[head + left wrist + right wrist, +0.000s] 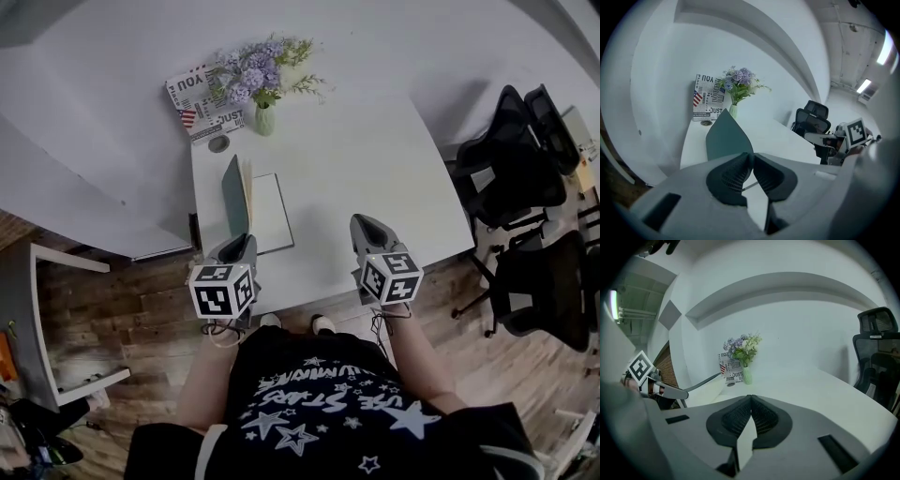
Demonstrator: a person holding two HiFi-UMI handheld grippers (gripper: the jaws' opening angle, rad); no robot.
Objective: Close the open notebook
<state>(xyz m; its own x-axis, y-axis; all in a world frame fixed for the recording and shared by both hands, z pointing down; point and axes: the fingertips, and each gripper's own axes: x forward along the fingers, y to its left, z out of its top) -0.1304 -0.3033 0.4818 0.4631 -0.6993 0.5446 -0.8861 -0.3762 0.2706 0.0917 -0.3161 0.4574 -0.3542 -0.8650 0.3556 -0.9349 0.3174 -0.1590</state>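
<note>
The notebook lies on the left part of the white table [375,159]. Its dark green cover [234,195] stands nearly upright and its white page [272,212] lies flat. My left gripper [238,244] is at the table's front edge just before the notebook, jaws shut with nothing between them. In the left gripper view the green cover [726,137] rises right behind the closed tips of the left gripper [751,155], apart from them. My right gripper [367,225] hovers over the front edge to the right, clear of the notebook. The right gripper [750,397] is shut and holds nothing.
A vase of purple flowers [264,114] and a printed card [199,101] stand at the table's far left end, with a small round object [218,142] beside them. Black office chairs [511,173] crowd the right side. A white shelf [42,309] stands on the wooden floor at left.
</note>
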